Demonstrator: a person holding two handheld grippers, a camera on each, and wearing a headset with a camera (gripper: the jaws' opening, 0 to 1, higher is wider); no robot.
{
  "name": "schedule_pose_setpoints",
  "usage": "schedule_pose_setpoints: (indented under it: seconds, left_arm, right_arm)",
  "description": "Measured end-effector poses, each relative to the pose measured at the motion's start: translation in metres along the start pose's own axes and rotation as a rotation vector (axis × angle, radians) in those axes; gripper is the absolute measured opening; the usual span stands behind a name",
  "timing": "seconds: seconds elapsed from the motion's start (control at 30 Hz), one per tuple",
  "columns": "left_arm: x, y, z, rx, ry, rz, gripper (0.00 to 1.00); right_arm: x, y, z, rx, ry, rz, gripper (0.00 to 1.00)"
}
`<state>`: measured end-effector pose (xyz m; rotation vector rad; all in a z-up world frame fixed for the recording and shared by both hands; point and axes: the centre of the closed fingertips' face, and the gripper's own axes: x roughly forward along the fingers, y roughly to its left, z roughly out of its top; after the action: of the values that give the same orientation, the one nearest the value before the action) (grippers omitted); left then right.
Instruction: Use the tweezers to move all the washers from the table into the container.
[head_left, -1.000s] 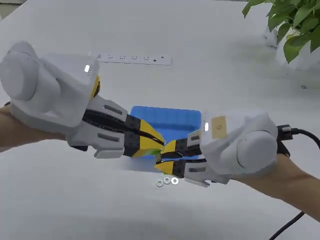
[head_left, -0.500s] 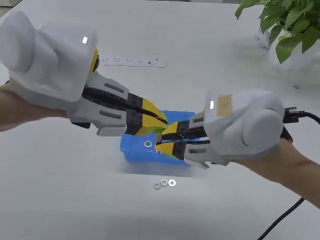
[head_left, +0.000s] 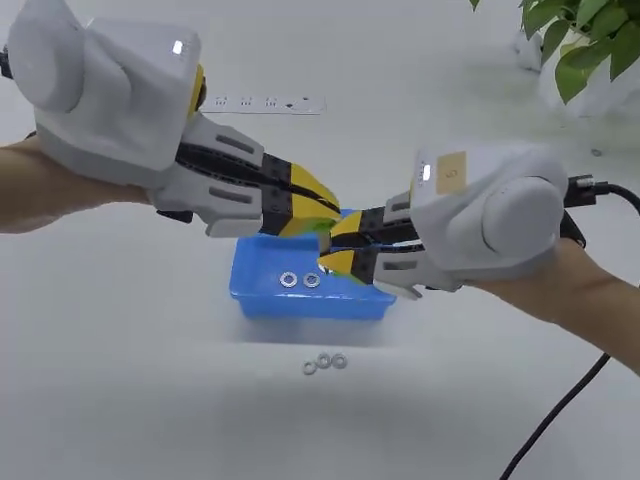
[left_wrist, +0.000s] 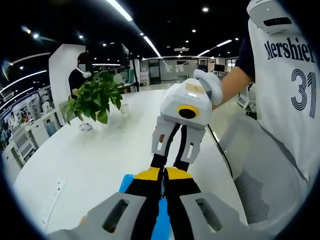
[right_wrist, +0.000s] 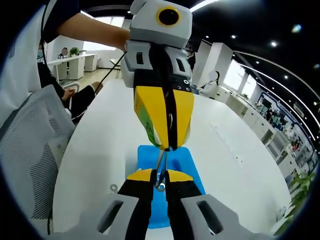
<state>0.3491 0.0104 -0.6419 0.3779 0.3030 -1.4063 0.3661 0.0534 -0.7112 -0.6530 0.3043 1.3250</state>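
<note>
A blue container (head_left: 255, 292) holds two washers (head_left: 300, 280). Three more washers (head_left: 323, 362) lie close together on the white table in front of it. Both grippers meet tip to tip above the container's far right part. My left gripper (head_left: 325, 215) comes in from the left and is shut on the upper end of thin metal tweezers (right_wrist: 161, 167). My right gripper (head_left: 335, 248) comes in from the right, and its yellow jaws are closed around the tweezers' lower part. In the right gripper view the tweezers' tip points down over the container (right_wrist: 182, 162).
A white power strip (head_left: 262, 103) lies at the back of the table, and a potted plant (head_left: 590, 40) stands at the far right. A black cable (head_left: 560, 420) trails off my right gripper. A mesh chair (right_wrist: 35, 150) stands beside the table.
Both grippers have risen from near the three table washers to above the container. A second washer now lies in the container. The camera has shifted too.
</note>
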Motion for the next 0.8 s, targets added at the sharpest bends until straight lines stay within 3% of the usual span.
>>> schedule_pose_setpoints:
  seconds: [0.4,0.8]
  left_arm:
    - [0.020,0.018,-0.033,-0.055,0.029,-0.014,0.06]
    - [0.024,0.021,-0.051,-0.095,0.041,-0.020,0.06]
  right_arm:
    - [0.020,-0.006,-0.035,0.027,0.056,0.036,0.10]
    - [0.030,-0.001,-0.049,0.054,0.072,0.060,0.10]
